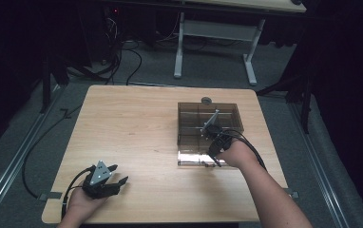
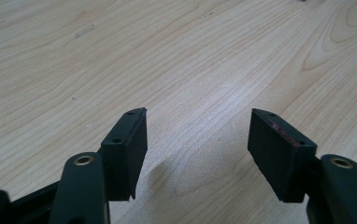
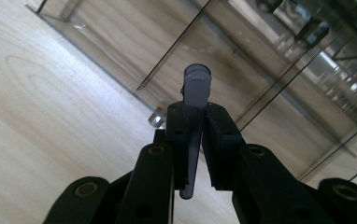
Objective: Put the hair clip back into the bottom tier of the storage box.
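The right gripper (image 3: 196,135) pinches a small grey screw (image 3: 195,93) between its two black pads, jaws pressed against the shank on both sides. The screw is pale grey, matte, with a rounded cap-like head sticking out past the jaw tips and a slim shank running back down between the pads to a blunt end (whether it is threaded is too blurred to tell). No writing or brand can be read on it.

In the high view the right gripper (image 1: 211,129) hangs over the near part of a smoky, see-through box (image 1: 189,110) split by thin walls into compartments, standing on the right half of the wooden table (image 1: 132,133). In the right gripper view the screw's head sits above the box's near wall, with the dividers running slantwise behind it. The box's clear lid (image 1: 189,158) lies flat on the table just in front of the box. A small dark round thing (image 1: 206,100) sits just behind the box; no label shows on it or on the box.

The left gripper (image 1: 114,174) rests at the table's near left corner, well apart from the box; its jaws stand spread, with bare wood between them. One pad (image 2: 279,149) carries a faint red smear along its edge, not legible.
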`<state>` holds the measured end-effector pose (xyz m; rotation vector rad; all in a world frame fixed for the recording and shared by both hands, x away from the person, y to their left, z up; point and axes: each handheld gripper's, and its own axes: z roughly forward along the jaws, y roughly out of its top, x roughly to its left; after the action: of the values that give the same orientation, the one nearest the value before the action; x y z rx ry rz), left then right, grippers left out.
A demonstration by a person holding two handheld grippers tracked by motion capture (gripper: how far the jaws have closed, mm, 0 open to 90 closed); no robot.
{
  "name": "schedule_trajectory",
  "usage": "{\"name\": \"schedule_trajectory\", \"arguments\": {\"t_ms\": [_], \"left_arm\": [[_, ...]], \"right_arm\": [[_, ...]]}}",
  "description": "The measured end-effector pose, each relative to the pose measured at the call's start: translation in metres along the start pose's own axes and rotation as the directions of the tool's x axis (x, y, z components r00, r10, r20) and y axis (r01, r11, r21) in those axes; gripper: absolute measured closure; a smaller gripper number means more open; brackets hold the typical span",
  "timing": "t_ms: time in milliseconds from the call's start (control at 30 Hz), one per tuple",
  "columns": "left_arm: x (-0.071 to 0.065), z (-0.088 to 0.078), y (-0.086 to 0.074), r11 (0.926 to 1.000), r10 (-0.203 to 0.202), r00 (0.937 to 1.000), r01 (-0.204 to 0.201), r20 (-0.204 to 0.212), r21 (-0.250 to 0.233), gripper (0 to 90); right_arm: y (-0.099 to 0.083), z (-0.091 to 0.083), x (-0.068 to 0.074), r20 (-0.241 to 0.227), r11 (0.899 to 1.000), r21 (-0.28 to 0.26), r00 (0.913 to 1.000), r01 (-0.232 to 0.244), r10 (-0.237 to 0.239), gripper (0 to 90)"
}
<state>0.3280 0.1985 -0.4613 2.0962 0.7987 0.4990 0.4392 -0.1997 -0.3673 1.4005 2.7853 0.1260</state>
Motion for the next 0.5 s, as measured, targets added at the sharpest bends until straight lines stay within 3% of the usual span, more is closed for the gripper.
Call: {"name": "schedule_trajectory", "arguments": {"t_ms": [200,500], "left_arm": [[0.0,0.0,0.0,1.0,0.003,1.0,-0.003,0.0,0.003,38.2],[0.0,0.002,0.001,1.0,0.003,1.0,-0.003,0.007,0.009,38.5]], "right_arm": [[0.011,0.002,-0.002,0.0,1.0,-0.007,0.9997,0.026,-0.026,81.2],[0.021,0.002,-0.002,0.008,1.0,-0.006,0.9996,0.028,-0.028,81.2]]}}
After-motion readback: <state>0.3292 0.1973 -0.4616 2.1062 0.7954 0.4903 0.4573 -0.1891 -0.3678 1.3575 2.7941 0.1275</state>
